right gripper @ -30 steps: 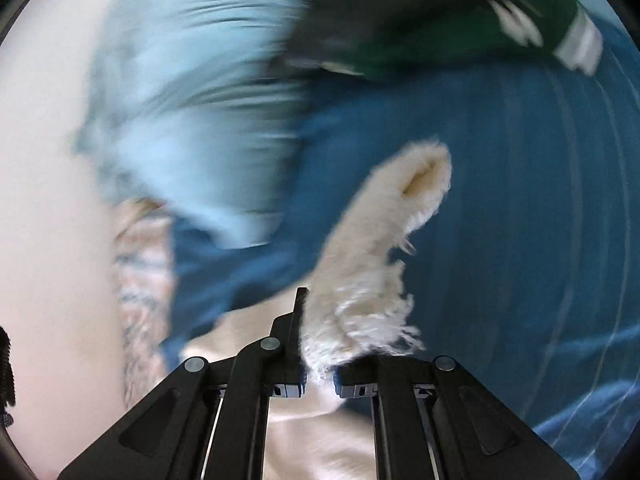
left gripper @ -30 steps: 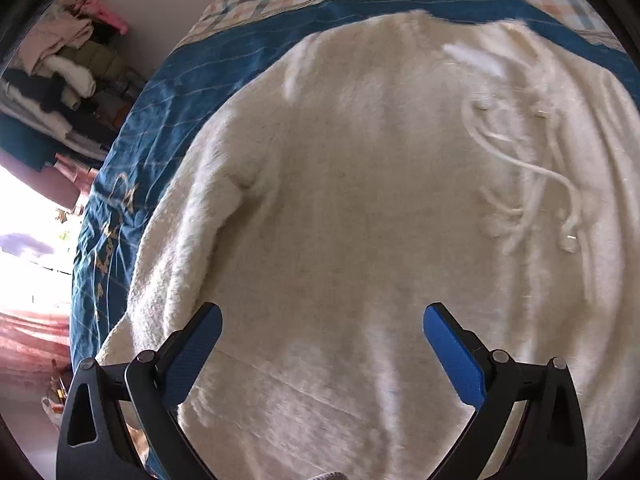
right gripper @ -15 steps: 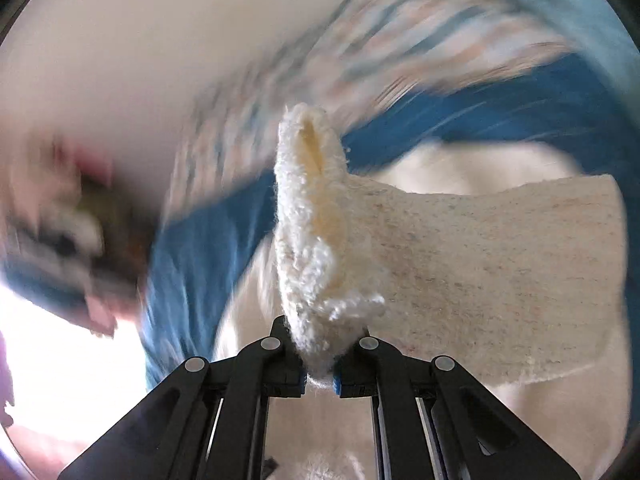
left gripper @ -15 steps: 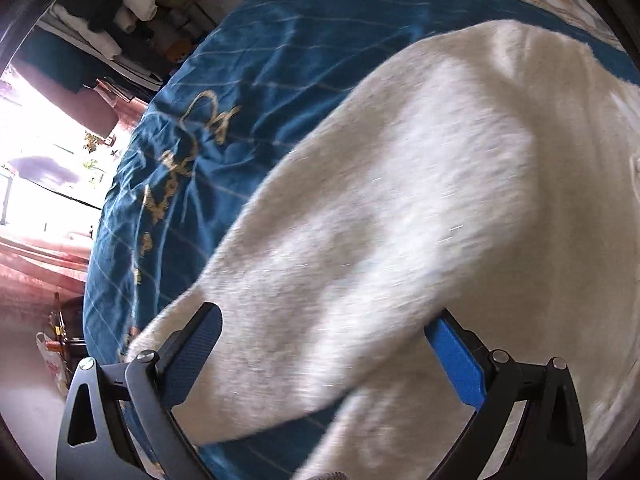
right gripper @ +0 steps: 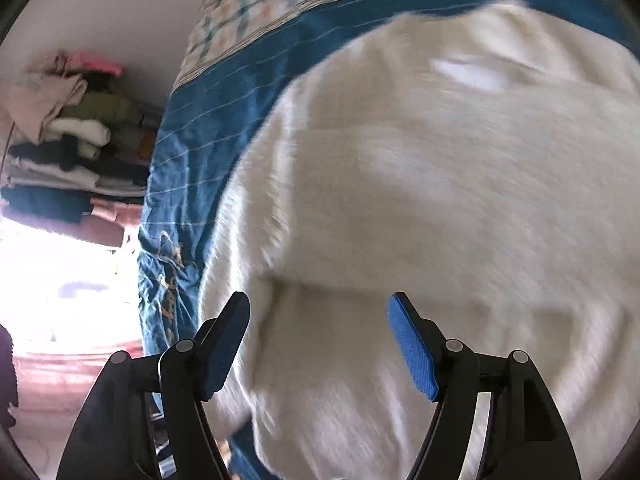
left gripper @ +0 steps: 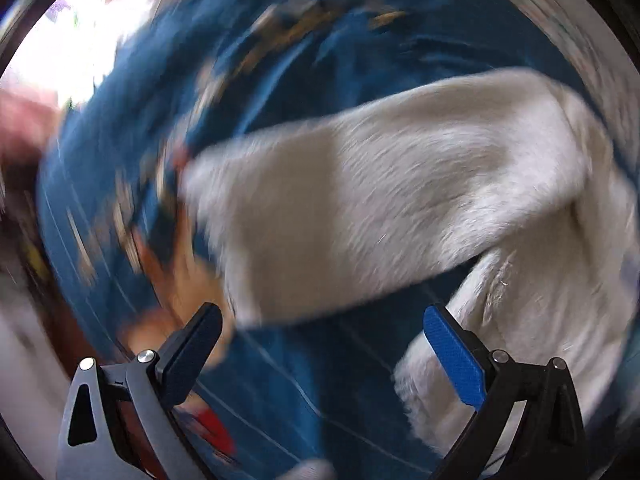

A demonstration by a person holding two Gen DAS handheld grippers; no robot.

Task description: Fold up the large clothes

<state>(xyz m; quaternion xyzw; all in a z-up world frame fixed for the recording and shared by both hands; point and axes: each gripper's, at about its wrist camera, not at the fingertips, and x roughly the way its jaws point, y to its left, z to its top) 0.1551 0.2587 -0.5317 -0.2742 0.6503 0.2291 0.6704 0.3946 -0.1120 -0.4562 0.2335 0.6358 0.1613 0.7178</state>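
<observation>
A fuzzy cream sweater [right gripper: 420, 200] lies spread on a blue bedspread [right gripper: 208, 120]. In the right wrist view a sleeve is folded across its body, and my right gripper [right gripper: 320, 344] is open and empty just above the sweater's lower part. In the blurred left wrist view the sweater's other sleeve [left gripper: 360, 208] stretches left over the blue bedspread [left gripper: 280, 380]. My left gripper [left gripper: 320, 344] is open and empty above the bedspread, just below that sleeve.
A checked pillow or sheet [right gripper: 280, 8] lies at the head of the bed. A pile of folded clothes [right gripper: 68, 140] stands by the wall at the left. A bright window or doorway [right gripper: 60, 280] is at the left. The bed's left edge drops to the floor.
My right gripper carried the sleeve over the sweater's body and let it go; it now stands open. My left gripper swung left and down toward the other sleeve, still open.
</observation>
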